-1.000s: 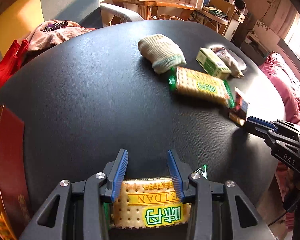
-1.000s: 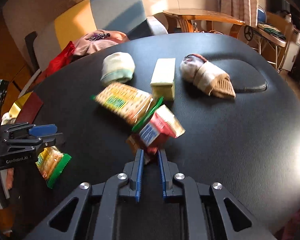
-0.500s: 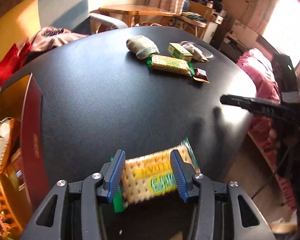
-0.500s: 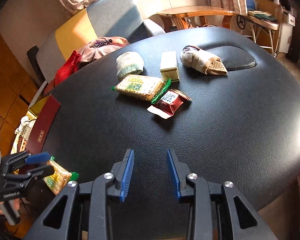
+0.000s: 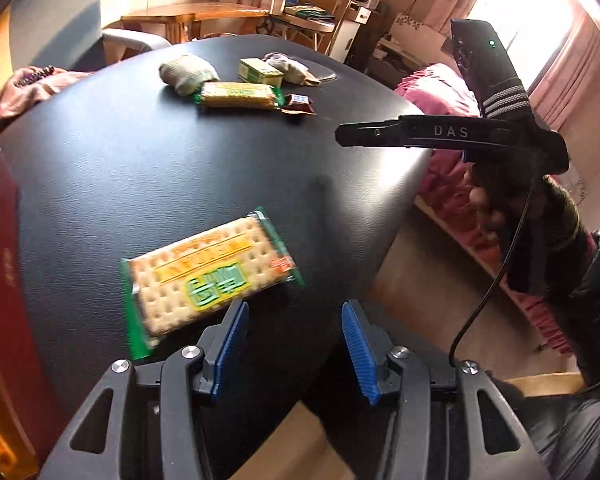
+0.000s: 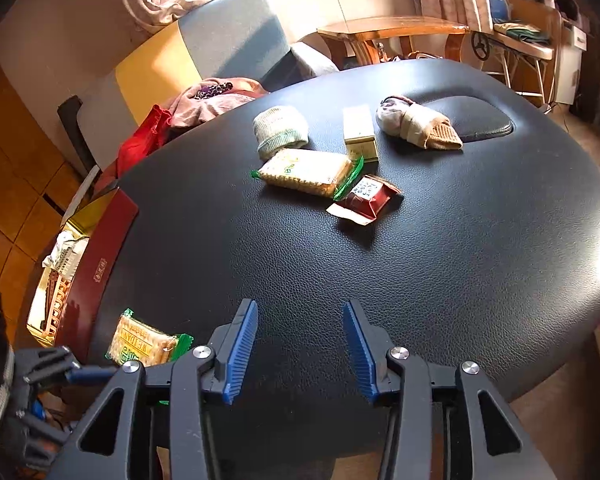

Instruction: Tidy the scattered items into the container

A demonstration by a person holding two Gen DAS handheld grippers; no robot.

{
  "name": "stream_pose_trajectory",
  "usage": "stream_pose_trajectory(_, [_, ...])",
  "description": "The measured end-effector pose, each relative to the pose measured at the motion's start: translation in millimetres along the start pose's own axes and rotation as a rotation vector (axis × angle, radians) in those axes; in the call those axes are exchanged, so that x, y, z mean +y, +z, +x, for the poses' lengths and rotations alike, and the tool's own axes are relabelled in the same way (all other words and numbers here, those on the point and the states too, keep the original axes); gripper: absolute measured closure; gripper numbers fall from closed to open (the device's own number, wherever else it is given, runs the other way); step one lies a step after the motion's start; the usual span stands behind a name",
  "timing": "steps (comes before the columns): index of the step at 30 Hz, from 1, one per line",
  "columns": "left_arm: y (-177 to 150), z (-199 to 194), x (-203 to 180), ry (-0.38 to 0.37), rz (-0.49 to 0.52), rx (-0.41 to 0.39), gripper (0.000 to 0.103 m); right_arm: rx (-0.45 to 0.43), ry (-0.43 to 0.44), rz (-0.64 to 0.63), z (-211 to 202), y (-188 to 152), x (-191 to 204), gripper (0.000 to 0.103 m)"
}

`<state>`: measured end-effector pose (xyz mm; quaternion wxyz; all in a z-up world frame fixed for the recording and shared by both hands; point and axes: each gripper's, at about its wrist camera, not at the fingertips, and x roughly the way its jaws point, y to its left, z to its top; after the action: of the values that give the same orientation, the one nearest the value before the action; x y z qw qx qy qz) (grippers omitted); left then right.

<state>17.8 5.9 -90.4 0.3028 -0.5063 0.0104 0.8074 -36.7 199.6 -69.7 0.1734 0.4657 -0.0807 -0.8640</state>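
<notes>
The left gripper (image 5: 292, 344) stands with its blue pads spread wide and nothing between them; a green-edged cracker packet (image 5: 208, 276) lies just ahead of it, blurred in the left wrist view, at the table's near corner beside the dark-red container (image 6: 96, 256), not in it. The right gripper (image 6: 298, 346) is equally wide and empty, held over the near edge of the black leather-grain table (image 6: 440, 260). Well beyond it lie a second cracker packet (image 6: 304, 172), a red snack wrapper (image 6: 366, 198) touching its green end, a small green-and-cream box (image 6: 359, 132), a pale rolled sock (image 6: 280, 132) and a brown-toed sock bundle (image 6: 416, 124). The container already holds some items, hard to identify. By my judgement the sorting is midway: the near packet calls for a fresh grip across its short side and a short carry left over the container's wall. Around the table are an armchair with heaped clothes, a wooden side table, curtains and strong sunlight.
</notes>
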Motion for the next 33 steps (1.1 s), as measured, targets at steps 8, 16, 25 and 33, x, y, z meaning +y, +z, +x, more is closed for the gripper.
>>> stream_pose_trajectory(8, [61,20,13,-0.054,-0.142,-0.074,0.054,0.002,-0.041,0.031,-1,0,-14,0.053])
stream_pose_trajectory(16, [68,-23,30,0.158,-0.083,-0.109,0.050,-0.032,-0.061,0.061,1,3,-26,0.051])
stream_pose_trajectory(25, [50,15,27,0.237,0.061,0.038,0.050,-0.072,-0.139,0.113,11,23,-35,0.044])
stream_pose_trajectory(33, [54,22,39,0.201,-0.002,0.027,0.050,-0.070,-0.158,0.132,35,58,-40,0.044])
